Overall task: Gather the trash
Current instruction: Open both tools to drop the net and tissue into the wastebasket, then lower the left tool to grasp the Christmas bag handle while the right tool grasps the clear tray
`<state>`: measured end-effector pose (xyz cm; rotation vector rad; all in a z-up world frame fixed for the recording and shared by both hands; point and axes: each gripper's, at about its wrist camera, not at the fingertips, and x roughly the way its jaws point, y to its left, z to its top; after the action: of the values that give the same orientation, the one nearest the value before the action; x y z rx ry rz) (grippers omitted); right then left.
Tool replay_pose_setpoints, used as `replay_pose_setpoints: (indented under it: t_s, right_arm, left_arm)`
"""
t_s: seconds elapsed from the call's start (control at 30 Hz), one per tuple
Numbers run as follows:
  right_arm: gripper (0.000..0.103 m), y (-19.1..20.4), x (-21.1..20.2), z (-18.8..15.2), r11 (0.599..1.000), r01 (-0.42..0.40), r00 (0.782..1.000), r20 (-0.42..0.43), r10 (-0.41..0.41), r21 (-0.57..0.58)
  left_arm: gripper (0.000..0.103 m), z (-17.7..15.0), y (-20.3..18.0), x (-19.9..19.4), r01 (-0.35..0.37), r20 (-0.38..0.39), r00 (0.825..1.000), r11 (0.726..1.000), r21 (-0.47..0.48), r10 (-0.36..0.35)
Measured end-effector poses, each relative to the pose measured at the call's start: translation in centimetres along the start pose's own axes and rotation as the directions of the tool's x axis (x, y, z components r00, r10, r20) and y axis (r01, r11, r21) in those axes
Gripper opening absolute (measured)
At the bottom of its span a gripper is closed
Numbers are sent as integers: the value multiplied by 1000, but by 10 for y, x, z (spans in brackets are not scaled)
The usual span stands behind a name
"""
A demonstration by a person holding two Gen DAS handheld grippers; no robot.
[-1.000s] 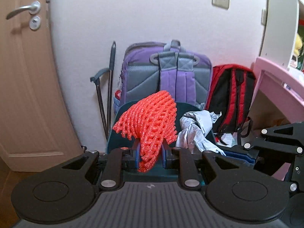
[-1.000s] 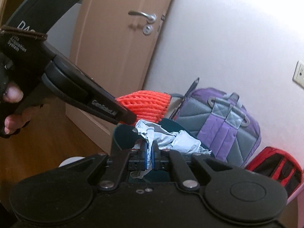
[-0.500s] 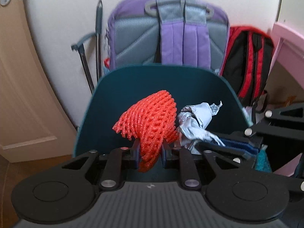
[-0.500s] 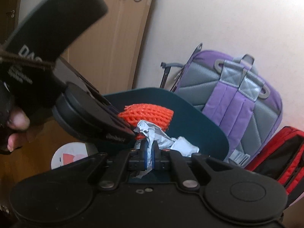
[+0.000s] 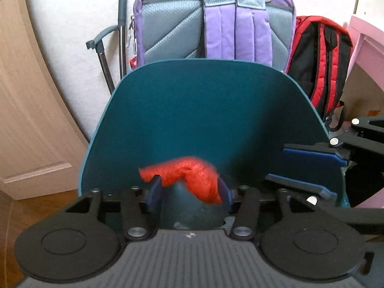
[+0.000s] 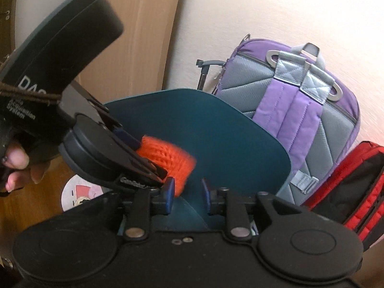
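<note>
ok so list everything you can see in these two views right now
bin: one, dark teal, open, below both grippers
foam net: one, orange-red, blurred, between the left gripper's open jaws over the bin
purple backpack: one, purple and grey, against the wall behind the bin
red backpack: one, red and black, right of the purple one
folded metal frame: one, grey, leaning on the wall left of the purple backpack
door: one, light wood, left of the wall
round mat: one, pale with a cartoon print, on the wood floor
pink furniture: one, far right
left gripper: black, blue pads, jaws just opened
right gripper: black, jaws just opened, nothing between them
hand: one, on the left gripper's handle
</note>
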<state>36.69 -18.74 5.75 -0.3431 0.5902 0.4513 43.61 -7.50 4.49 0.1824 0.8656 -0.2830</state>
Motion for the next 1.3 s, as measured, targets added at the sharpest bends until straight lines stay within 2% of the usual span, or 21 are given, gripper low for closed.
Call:
replay_pose_setpoints:
  t_s: [0.1,0.43,0.73,0.87,0.9,0.93,1.0,1.07,1.3]
  right_arm:
    - [26,-1,-8,-1,1000,16,1000,-1,-16,12]
    - [27,6,-68,-2,998,32,998,50,-35,57]
    - [30,24,-128,-6,992,-2,994,106,-11,124]
    - [31,39,-149,-15,990,-31,993,118,15,136]
    - [34,42,-153,-18,989,-38,993,118,21,142]
    - [38,46,-157,-20,988,-48,993,118,30,147]
    - [39,53,-165,-28,985,-65,991,122,45,157]
    - [40,62,-171,-35,985,-82,990,123,63,154]
    - [45,88,-175,-74,972,-147,986,101,130,184]
  left_arm:
    - [67,-2,0,-14,5,28,1000,1000,3,-5]
    - [67,-16,-8,-81,17,98,995,1000,9,-18]
    - [67,-45,-17,-143,22,155,988,1000,13,-24]
    - [67,-66,-16,-166,25,173,985,1000,7,-26]
    - [68,-73,-15,-172,29,175,984,1000,4,-29]
    - [70,-78,-14,-177,33,178,984,999,3,-34]
    - [77,-92,-12,-185,36,187,982,999,-1,-35]
    - [77,-108,-9,-192,30,190,981,1000,5,-30]
    - [83,-165,0,-189,28,165,986,1000,5,-29]
